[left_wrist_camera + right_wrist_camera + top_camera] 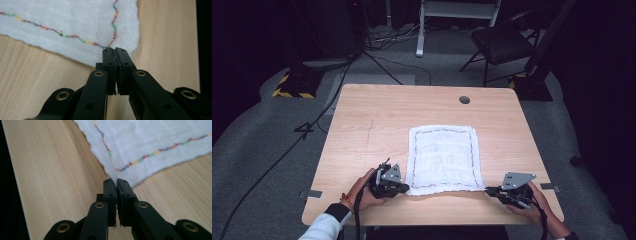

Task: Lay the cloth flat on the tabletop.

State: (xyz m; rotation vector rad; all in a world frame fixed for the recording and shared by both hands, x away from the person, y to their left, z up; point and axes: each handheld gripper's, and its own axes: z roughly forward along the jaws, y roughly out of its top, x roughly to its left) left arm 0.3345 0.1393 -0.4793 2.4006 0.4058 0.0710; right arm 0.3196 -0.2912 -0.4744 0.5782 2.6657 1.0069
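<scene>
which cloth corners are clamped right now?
The two near corners: left gripper shut on the white cloth's near-left corner, right gripper on its near-right. Both far corners lie free.

In the high view, light is falling from above onto the desk, leaving the wood bright while the floor and room around it are sinking into near black. The white cloth is glowing as the brightest patch, without glare. That picture is looking soft and slightly grainy. In both gripper views the light is even and the cloth stitching is showing sharp, while the black jaws at the bottom edge are blurring slightly. The cloth is casting a thin shadow along its near edge.
</scene>
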